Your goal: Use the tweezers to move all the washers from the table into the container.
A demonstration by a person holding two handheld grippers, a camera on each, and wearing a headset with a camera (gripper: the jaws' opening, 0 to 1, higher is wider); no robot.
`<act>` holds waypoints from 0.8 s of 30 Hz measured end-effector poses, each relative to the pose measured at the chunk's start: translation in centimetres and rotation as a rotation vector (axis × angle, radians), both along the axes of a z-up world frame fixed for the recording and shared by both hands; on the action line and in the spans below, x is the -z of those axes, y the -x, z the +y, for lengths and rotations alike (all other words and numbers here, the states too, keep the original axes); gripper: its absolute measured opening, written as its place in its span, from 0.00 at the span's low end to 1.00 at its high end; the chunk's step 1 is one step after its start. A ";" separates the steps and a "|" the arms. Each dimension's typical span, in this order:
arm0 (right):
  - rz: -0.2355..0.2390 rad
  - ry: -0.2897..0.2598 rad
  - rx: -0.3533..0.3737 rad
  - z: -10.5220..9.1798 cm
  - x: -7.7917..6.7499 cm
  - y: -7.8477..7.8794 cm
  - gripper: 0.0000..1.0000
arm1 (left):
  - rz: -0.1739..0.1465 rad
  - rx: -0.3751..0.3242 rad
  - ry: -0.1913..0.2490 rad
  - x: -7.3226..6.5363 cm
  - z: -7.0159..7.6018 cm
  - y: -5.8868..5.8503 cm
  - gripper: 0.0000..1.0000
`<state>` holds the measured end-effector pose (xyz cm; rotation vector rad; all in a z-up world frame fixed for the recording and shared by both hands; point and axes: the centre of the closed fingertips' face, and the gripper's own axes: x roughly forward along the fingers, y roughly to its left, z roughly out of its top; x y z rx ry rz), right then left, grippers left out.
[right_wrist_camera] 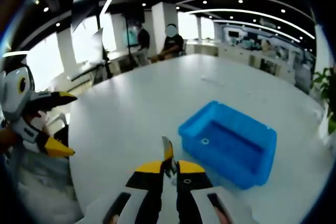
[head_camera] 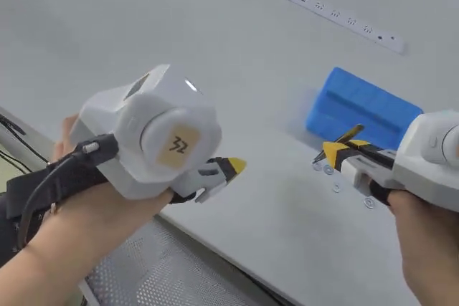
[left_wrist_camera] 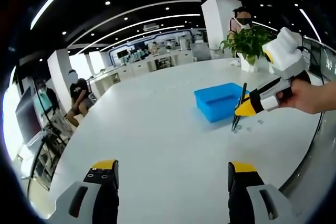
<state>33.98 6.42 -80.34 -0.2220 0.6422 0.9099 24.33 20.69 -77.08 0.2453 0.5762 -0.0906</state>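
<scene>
My right gripper (head_camera: 337, 153) (right_wrist_camera: 169, 169) is shut on the dark tweezers (head_camera: 349, 135) (right_wrist_camera: 167, 153), whose tips point down at the table beside the blue container (head_camera: 362, 109) (right_wrist_camera: 228, 142) (left_wrist_camera: 220, 100). Several small washers (head_camera: 328, 170) (left_wrist_camera: 248, 128) lie on the white table just in front of the container, under and around the tweezers' tips. One washer (right_wrist_camera: 205, 141) lies inside the container. My left gripper (head_camera: 226, 173) (left_wrist_camera: 173, 169) stands open and holds nothing, well to the left of the washers. The left gripper view shows the right gripper (left_wrist_camera: 262, 100) with the tweezers (left_wrist_camera: 239, 107).
A white power strip (head_camera: 344, 19) lies at the far side of the table. The table's near edge (head_camera: 215, 249) runs diagonally below my hands, with a perforated grey surface beneath it. People sit in the background (left_wrist_camera: 79, 98), and a potted plant (left_wrist_camera: 249, 43) stands beyond the table.
</scene>
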 end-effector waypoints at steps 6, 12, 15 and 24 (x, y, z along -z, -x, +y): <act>0.011 -0.002 0.021 -1.0 0.3 -0.3 0.05 | -0.006 -0.013 0.022 -0.2 0.2 0.0 0.86; 0.015 -0.003 0.040 -1.7 1.0 -0.4 0.06 | 0.009 0.002 -0.008 0.2 0.1 0.1 0.86; 0.028 -0.024 0.049 -1.6 0.7 -0.4 0.06 | 0.024 0.006 -0.016 0.4 0.0 0.1 0.86; 0.006 -0.006 0.026 -1.0 0.5 -0.6 0.06 | 0.032 0.012 -0.038 0.6 0.0 0.2 0.87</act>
